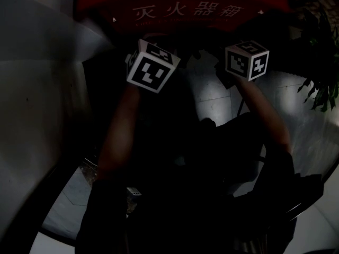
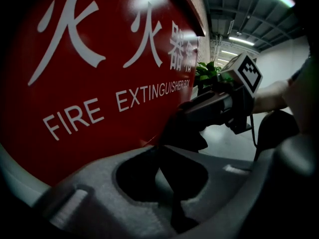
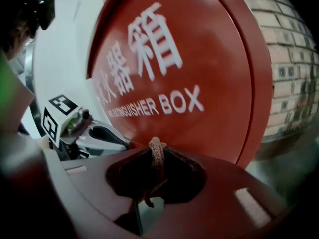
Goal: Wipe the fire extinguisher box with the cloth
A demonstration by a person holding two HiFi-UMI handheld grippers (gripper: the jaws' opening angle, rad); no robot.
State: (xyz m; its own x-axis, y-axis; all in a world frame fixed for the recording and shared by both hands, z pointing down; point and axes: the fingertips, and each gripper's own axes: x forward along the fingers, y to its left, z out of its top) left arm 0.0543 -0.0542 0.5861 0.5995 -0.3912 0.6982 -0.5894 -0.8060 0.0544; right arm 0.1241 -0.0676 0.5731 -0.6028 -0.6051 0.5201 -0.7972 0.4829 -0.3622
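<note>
In the dim head view, the red metal fire extinguisher box with white lettering [image 1: 185, 9] runs along the far top edge. Just near of it are two white cubes with black square markers, the left cube [image 1: 152, 66] and the right cube [image 1: 247, 60], each at the end of a forearm. The jaws beyond them are lost in the dark. A green leafy plant [image 1: 320, 83] stands at the right, and pale floor tiles [image 1: 212, 89] show between the arms.

In the left gripper view, the left claw [image 2: 160, 151] is clenched, its grey jaw tips together with nothing between them. It sits close in front of the box's red face, below the words FIRE EXTINGUISHER BOX. Whether it touches the face cannot be told. The right claw [image 2: 192, 116] reaches in from the right and holds a bunched cloth [image 2: 183, 133], dark in this light, against the lower front of the box. The plant shows behind it.

In the right gripper view, the right claw is clamped on a brownish, rough-textured fold of the cloth [image 3: 156, 158], which stands up between the jaw tips right at the box's red front, under the word BOX. The left claw lies to the left, near the same face. A brick wall [image 3: 294, 68] is at the far right.
</note>
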